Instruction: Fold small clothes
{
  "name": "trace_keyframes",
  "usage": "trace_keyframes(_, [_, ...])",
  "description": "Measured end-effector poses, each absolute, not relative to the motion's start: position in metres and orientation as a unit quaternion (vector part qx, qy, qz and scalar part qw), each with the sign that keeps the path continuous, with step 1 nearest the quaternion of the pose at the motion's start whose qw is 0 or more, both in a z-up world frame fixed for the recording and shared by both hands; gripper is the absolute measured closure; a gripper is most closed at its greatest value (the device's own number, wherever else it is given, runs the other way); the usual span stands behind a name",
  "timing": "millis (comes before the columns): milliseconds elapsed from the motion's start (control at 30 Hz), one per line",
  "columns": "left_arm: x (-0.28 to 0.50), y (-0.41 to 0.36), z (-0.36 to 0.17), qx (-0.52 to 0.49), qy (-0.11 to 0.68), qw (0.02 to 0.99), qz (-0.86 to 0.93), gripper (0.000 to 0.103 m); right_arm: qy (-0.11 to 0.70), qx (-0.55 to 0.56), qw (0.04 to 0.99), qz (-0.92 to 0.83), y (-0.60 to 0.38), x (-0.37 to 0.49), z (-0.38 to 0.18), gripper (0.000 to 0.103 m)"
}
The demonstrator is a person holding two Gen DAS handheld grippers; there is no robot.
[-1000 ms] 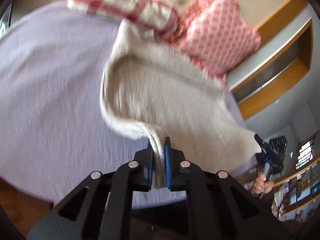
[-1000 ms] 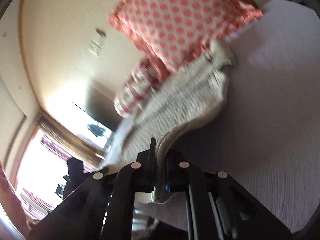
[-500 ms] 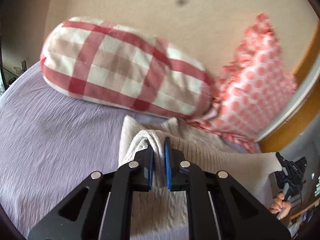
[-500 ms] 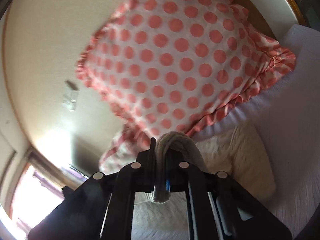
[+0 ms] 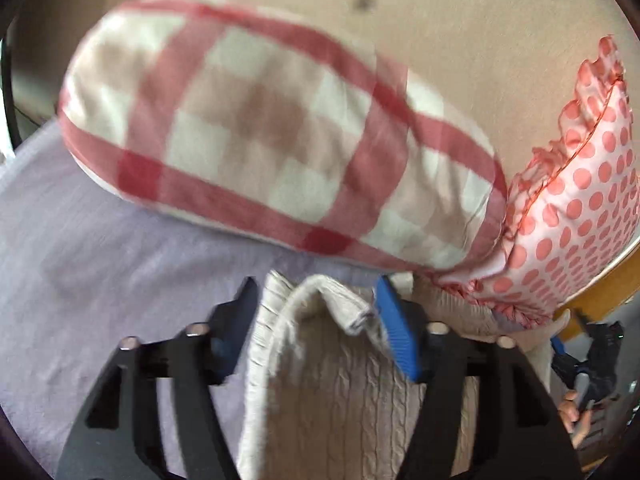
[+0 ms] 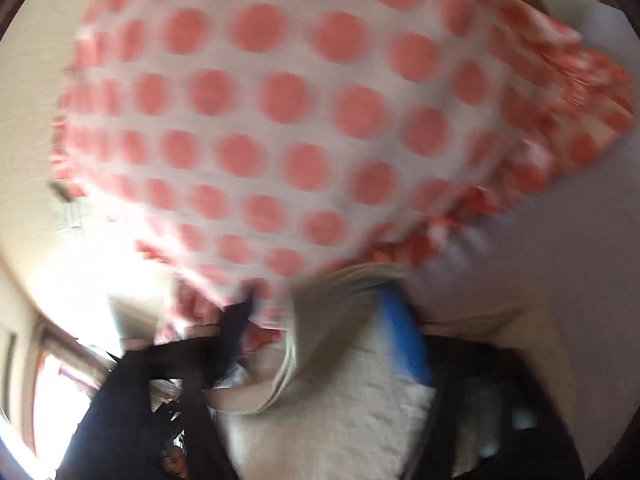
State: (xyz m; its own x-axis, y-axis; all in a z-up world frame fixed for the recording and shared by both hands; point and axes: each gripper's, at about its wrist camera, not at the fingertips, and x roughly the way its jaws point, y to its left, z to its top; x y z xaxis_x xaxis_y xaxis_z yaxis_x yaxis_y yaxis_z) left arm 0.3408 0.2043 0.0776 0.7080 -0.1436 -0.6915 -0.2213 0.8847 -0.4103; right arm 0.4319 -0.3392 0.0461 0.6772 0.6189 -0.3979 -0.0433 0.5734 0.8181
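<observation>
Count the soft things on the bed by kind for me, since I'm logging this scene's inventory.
Pillows: 2, a red-checked bolster and a pink polka-dot pillow
Knit garments: 1, a beige cable-knit sweater, lying between the spread fingers of the left hand-held gripper
Bedsheets: 1, lavender
Total: 4

right gripper [image 6: 320, 320] spread, sweater [image 6: 340, 412], dotted pillow [image 6: 280, 100]

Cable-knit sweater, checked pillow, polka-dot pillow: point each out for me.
cable-knit sweater [image 5: 340, 408], left wrist view, on its cabled panel.
checked pillow [image 5: 264, 128], left wrist view, on its middle.
polka-dot pillow [image 6: 280, 112], right wrist view, on its dotted face.
</observation>
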Motion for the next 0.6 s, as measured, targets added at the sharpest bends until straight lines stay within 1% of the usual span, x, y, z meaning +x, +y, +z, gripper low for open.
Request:
trace_keyframes(33, [0.339, 0.205, 0.082, -0.237, 0.377, 0.895, 0.022, 0.040, 0.327, 0.416, 0.824, 0.201, -0.341, 0.427, 0.054, 0.001])
trace_keyframes(133, [0.328, 0.208, 0.098, -0.232, 0.368, 0.900, 0.012, 0.040, 0.282, 0.424, 0.835, 0.210, -0.356, 0.407, 0.073, 0.001])
trace_keyframes(200, [0.316, 0.203, 0.105, -0.220, 0.367, 0.904, -0.014, 0.040, 0.278, 0.420, 0.834, 0.228, -0.365, 0.397, 0.080, 0.001])
trace_keyframes(300, [0.303, 0.186, 0.107, -0.198, 0.376, 0.904, -0.058, 0.037, 0.286, 0.379, 0.844, 0.248, -0.370, 0.372, 0.086, 0.001])
trace_keyframes(367, [0.302, 0.165, 0.101, -0.182, 0.388, 0.900, -0.085, 0.033, 0.315, 0.344, 0.846, 0.257, -0.357, 0.365, 0.085, 0.001])
trace_keyframes(467, [0.312, 0.138, 0.078, -0.165, 0.424, 0.885, -0.096, 0.033, 0.384, 0.273, 0.839, 0.272, -0.316, 0.365, 0.069, 0.001])
trace_keyframes(600, [0.334, 0.138, 0.039, -0.173, 0.481, 0.859, -0.037, 0.034, 0.453, 0.210, 0.833, 0.240, -0.280, 0.364, 0.038, 0.001])
